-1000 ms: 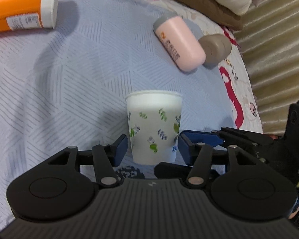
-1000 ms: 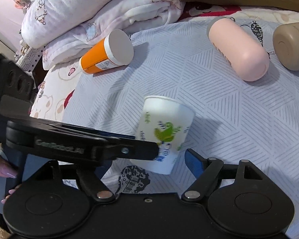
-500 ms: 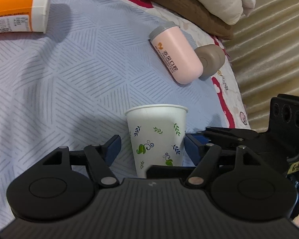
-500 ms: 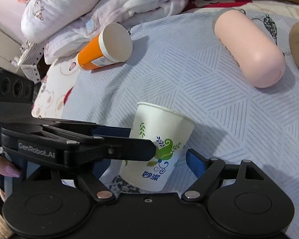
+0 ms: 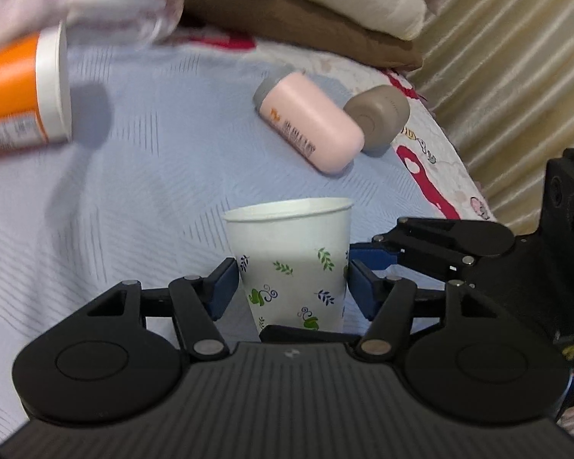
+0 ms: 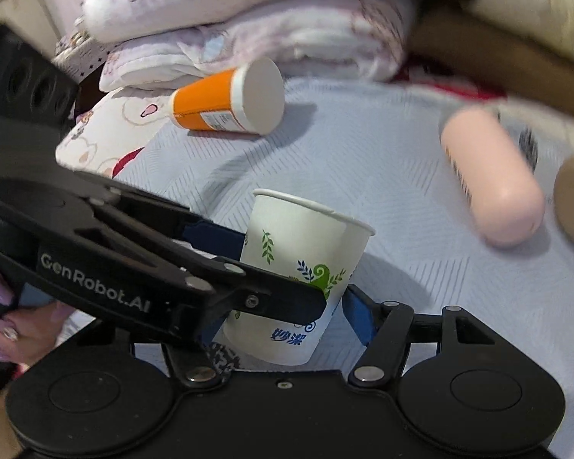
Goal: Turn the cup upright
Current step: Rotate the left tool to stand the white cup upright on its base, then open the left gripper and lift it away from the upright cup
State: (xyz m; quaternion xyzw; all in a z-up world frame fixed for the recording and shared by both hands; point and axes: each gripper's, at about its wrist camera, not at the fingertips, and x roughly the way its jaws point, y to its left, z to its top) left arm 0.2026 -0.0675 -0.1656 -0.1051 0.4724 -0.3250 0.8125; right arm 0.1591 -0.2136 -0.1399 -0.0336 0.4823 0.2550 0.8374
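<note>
Left wrist view: the paper cup stands mouth-up on the bed, between the blue pads of the left hand-held gripper. The pads sit right at the cup's lower wall, spread to its width; whether they press it I cannot tell. The right hand-held gripper reaches in from the right, its pad beside the cup wall.
Beyond the fingers: a pink bottle and a brown bottle lie ahead to the right, an orange bottle ahead to the left.
Right wrist view: the cup leans slightly left between the right hand-held gripper's fingers. The right pad is close to the wall without clearly touching it, and the left pad is hidden, so its grip cannot be told.
Pose: both tools are held low and roughly level, crossing at the cup; the left one passes over the right one's left finger.
Doing it well: the flip looks essentially done. Judged from this, part the pads slowly and evenly, then withdraw straight back, since soft bedding tips a light cup easily.
</note>
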